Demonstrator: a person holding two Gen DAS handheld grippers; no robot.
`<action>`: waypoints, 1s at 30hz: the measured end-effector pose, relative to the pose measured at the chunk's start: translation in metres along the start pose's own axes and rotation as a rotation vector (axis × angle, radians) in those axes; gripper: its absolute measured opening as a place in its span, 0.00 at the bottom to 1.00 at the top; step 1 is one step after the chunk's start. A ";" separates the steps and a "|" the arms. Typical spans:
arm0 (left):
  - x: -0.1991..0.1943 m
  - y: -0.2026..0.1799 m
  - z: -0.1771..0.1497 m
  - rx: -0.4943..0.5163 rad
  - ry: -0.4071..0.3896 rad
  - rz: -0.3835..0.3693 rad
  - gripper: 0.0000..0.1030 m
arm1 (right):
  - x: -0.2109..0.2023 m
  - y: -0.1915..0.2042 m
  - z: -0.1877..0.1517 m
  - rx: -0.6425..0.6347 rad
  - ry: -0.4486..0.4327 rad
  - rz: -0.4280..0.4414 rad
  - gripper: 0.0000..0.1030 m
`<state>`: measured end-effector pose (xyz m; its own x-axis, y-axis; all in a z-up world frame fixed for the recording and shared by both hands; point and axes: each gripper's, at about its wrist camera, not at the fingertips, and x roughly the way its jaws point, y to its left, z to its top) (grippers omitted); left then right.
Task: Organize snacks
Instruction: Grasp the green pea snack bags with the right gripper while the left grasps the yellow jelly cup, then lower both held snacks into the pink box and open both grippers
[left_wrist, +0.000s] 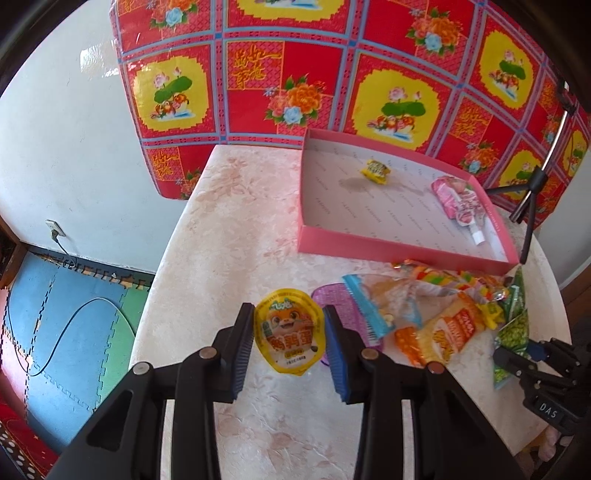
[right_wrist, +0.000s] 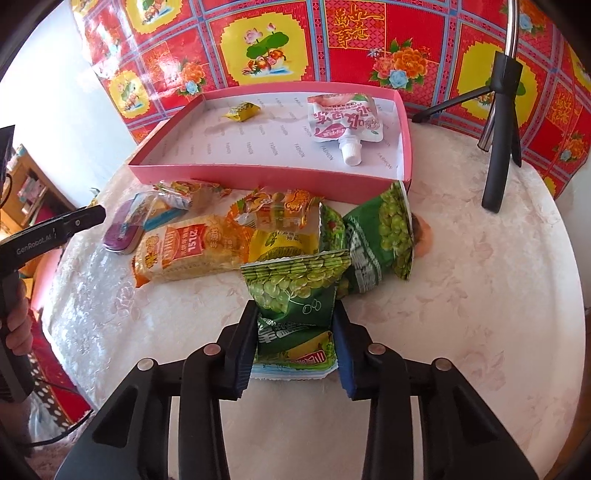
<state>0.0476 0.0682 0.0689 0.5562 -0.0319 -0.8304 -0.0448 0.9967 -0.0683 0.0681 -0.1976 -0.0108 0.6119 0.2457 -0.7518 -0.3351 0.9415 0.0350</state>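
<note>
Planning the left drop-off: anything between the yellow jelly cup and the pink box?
Nothing visible. The left gripper holds the yellow jelly cup, with bare tablecloth up to the pink box. The snack pile lies off to the right.

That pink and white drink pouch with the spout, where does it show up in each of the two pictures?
Left wrist view: the pink pouch lies at the right end of the pink tray, upper right of the picture, spout toward the camera.
Right wrist view: the pink pouch lies top centre, inside the tray's right half, spout toward the camera.
Shared landmark: the small yellow candy packet, in the tray to the pouch's left.
</note>
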 end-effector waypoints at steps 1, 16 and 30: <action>-0.002 -0.002 0.001 0.003 -0.004 -0.003 0.37 | -0.001 -0.001 -0.001 0.007 0.002 0.017 0.37; -0.024 -0.026 0.008 0.022 -0.032 -0.077 0.37 | -0.038 -0.005 -0.001 0.036 -0.081 0.093 0.36; -0.026 -0.043 0.029 0.061 -0.058 -0.103 0.37 | -0.055 -0.006 0.025 0.011 -0.145 0.095 0.36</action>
<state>0.0592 0.0288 0.1096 0.6026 -0.1312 -0.7872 0.0647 0.9912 -0.1157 0.0543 -0.2108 0.0472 0.6748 0.3635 -0.6423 -0.3891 0.9147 0.1089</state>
